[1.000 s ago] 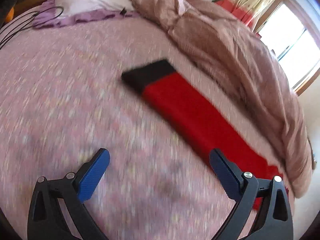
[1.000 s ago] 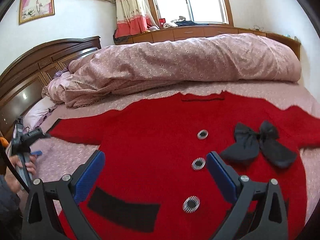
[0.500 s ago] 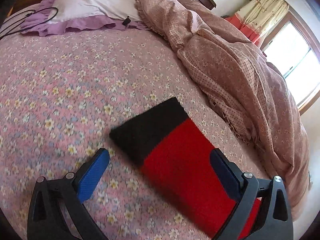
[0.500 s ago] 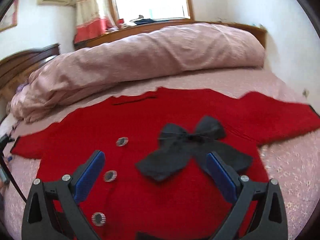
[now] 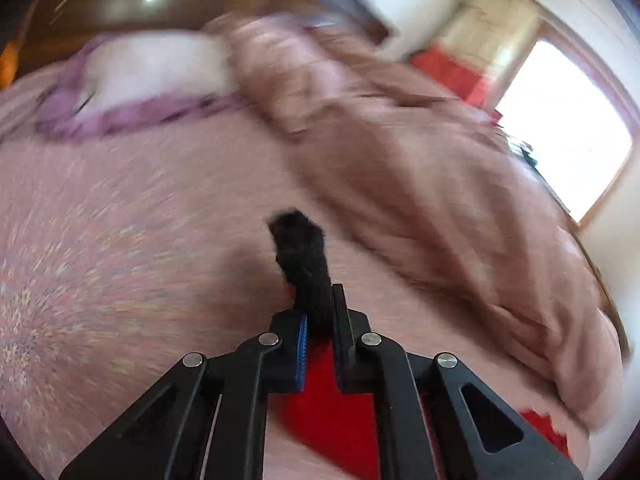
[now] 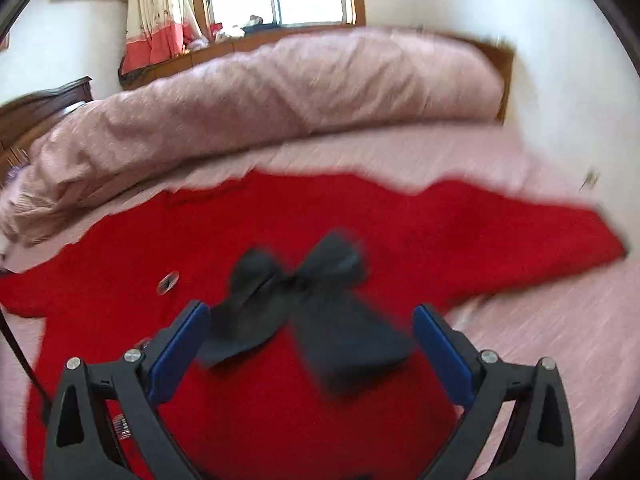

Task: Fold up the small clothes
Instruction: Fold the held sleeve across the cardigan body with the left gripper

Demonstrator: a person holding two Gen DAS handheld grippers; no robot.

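Half a second back the left gripper (image 5: pixel 320 320) was standing wide over the black cuff (image 5: pixel 301 248) of the red sweater (image 6: pixel 280 240); now its fingers (image 5: pixel 301 334) have just been closing and are clamping that cuff, with the black knit poking out ahead of the tips and the red sleeve trailing back beneath them. The left wrist view is smearing with motion. On the other side, the right gripper (image 6: pixel 312 344) is sitting further along the sweater than before: only one button (image 6: pixel 168 280) is showing off the left finger, and the black bow (image 6: pixel 300 304) is lying right between the fingers. Ahead of both tools the rolled pink quilt (image 6: pixel 260 100) is walling off the far side of the bed; to the right of the right fingers the other sleeve is running out over open pink bedsheet (image 6: pixel 560 320). Left of the left fingers, bare flowered sheet is stretching up to the pillow (image 5: pixel 152 68). The right fingers are spreading wide, touching nothing that can be made out.
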